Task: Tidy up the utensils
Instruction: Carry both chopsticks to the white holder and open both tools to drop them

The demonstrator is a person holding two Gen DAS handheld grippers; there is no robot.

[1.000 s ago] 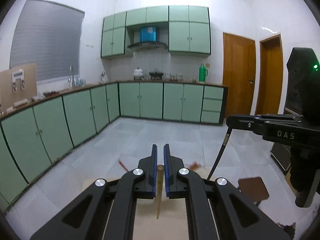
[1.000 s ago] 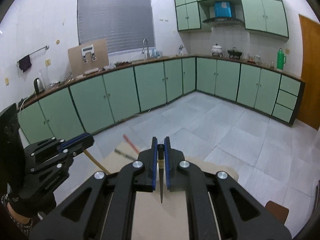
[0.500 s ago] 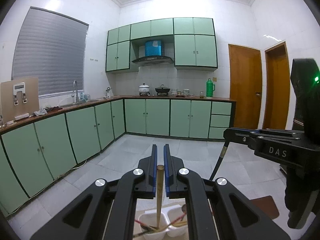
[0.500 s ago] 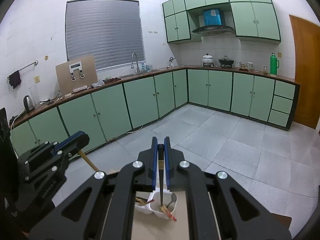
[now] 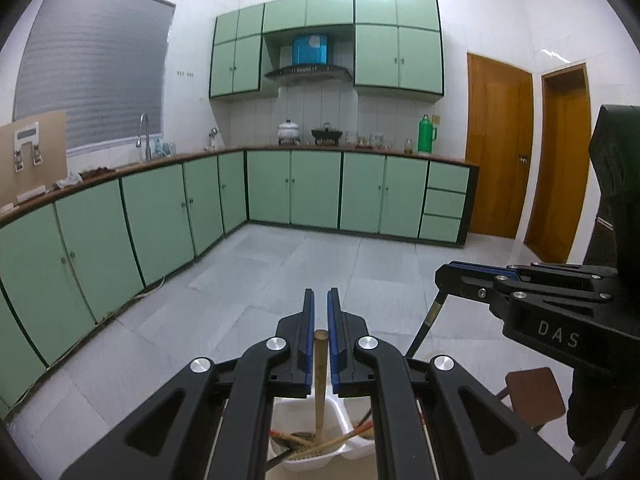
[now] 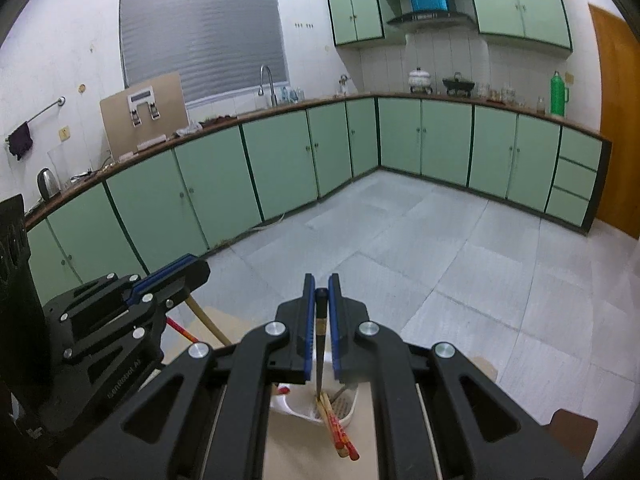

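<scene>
My left gripper (image 5: 321, 304) is shut on a light wooden chopstick (image 5: 319, 384) that hangs down into a white utensil holder (image 5: 316, 454) on the table. The holder has several chopsticks in it. My right gripper (image 6: 321, 290) is shut on a dark chopstick (image 6: 320, 356) whose tip points into the same white holder (image 6: 298, 406), where red-tipped chopsticks (image 6: 338, 432) and a spoon lie. The right gripper shows in the left wrist view (image 5: 452, 276) with its dark chopstick (image 5: 426, 324). The left gripper shows in the right wrist view (image 6: 188, 270).
The holder stands on a beige tabletop (image 6: 296, 456). A brown stool (image 5: 534, 394) is at the right below the table. Green cabinets (image 5: 340, 192) and a grey tiled floor (image 5: 304, 268) lie beyond, with wooden doors (image 5: 498, 148) at the right.
Both grippers have come over the white holder with their chopsticks; the holder now sits under the chopstick tips. Both stay shut.
</scene>
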